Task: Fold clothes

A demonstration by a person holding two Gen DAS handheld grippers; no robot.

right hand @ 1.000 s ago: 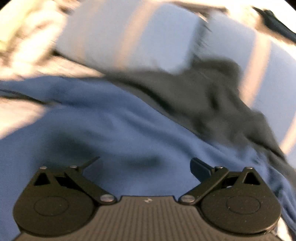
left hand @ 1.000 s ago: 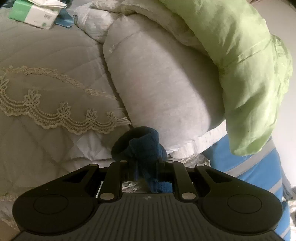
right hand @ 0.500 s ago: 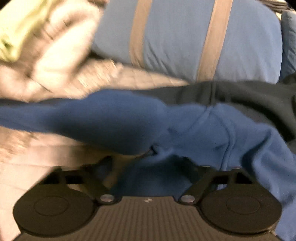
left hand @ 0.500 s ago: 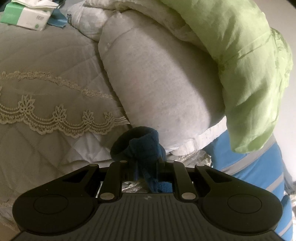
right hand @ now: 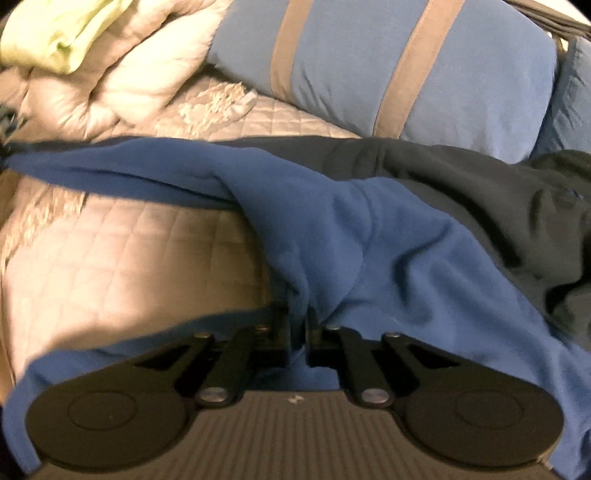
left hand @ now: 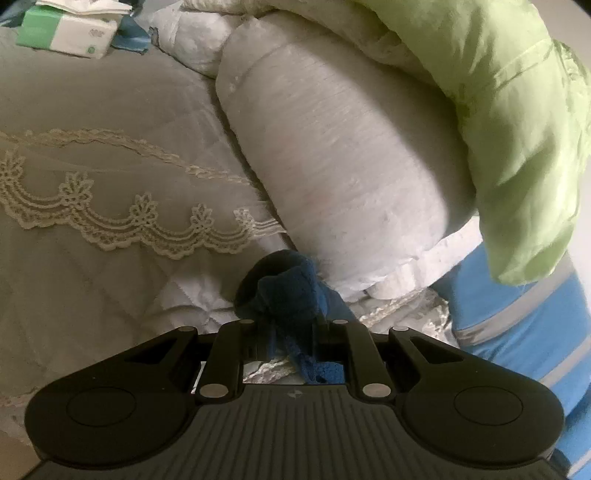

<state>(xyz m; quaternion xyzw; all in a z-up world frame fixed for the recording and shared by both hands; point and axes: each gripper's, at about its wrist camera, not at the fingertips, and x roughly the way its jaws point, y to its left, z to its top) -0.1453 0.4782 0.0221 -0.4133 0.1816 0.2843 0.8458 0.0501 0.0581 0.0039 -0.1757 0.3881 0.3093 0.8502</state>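
Note:
A blue fleece garment [right hand: 369, 236] lies spread over the quilted bed, one part stretched out to the far left. My right gripper [right hand: 298, 325] is shut on a pinched fold of the blue garment near its middle. My left gripper [left hand: 286, 325] is shut on a bunched dark blue end of the same garment [left hand: 288, 291], held above the bedspread. A dark grey garment [right hand: 498, 192] lies under and behind the blue one at right.
A beige lace-trimmed quilted bedspread [left hand: 92, 166] covers the bed. A rolled white duvet [left hand: 351, 158] with a light green cloth [left hand: 517, 129] lies behind. A blue pillow with grey stripes [right hand: 369, 66] sits at the back. A tissue box [left hand: 70, 31] lies at far left.
My right gripper went from open over the blue garment to shut on a fold of it and lifted it. My left gripper stays shut on the blue end, shifting slightly.

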